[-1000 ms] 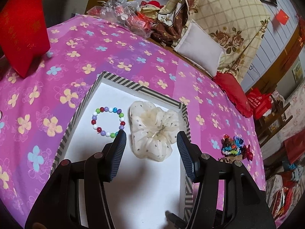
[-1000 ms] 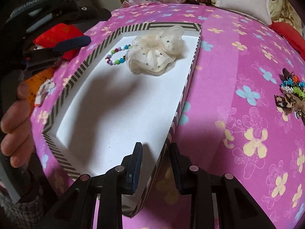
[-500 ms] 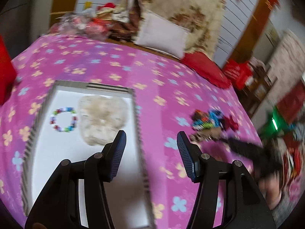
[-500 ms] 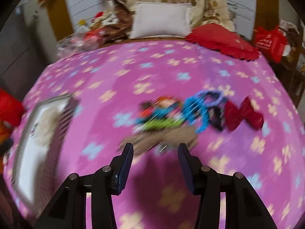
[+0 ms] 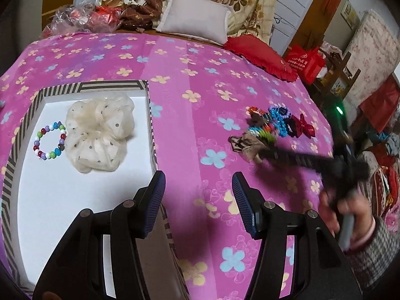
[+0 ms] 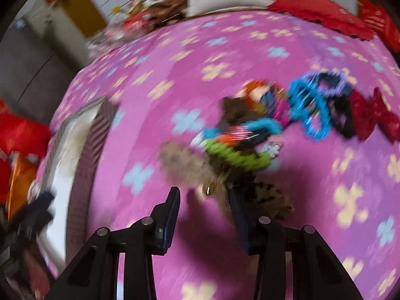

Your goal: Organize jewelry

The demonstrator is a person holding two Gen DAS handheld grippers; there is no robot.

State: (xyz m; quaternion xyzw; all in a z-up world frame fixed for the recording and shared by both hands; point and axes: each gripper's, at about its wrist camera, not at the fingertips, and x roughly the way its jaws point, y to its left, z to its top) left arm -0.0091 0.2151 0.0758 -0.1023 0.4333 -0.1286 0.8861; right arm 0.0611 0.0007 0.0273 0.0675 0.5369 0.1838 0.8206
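The left gripper (image 5: 198,187) hangs with its jaws spread wide and nothing between them, poised above the right-hand wall of a striped tray (image 5: 92,85) on a pink flowered cloth (image 5: 190,75). Inside the tray, a multicoloured bead bracelet (image 5: 50,141) lies just beside a cream dotted scrunchie (image 5: 100,135), the two touching or nearly so.

To the right, well apart from the tray, sits a heap of hair ties and accessories (image 5: 272,130) — blue and green bands and a red bow among them. The right gripper (image 6: 203,196), its view blurred, has its jaws parted at the near edge of the heap, around the tip of a brown patterned bow (image 6: 217,187); they have not closed on it. At the cloth's far edge lie a white cushion (image 5: 195,22) and a red cushion (image 5: 260,55).
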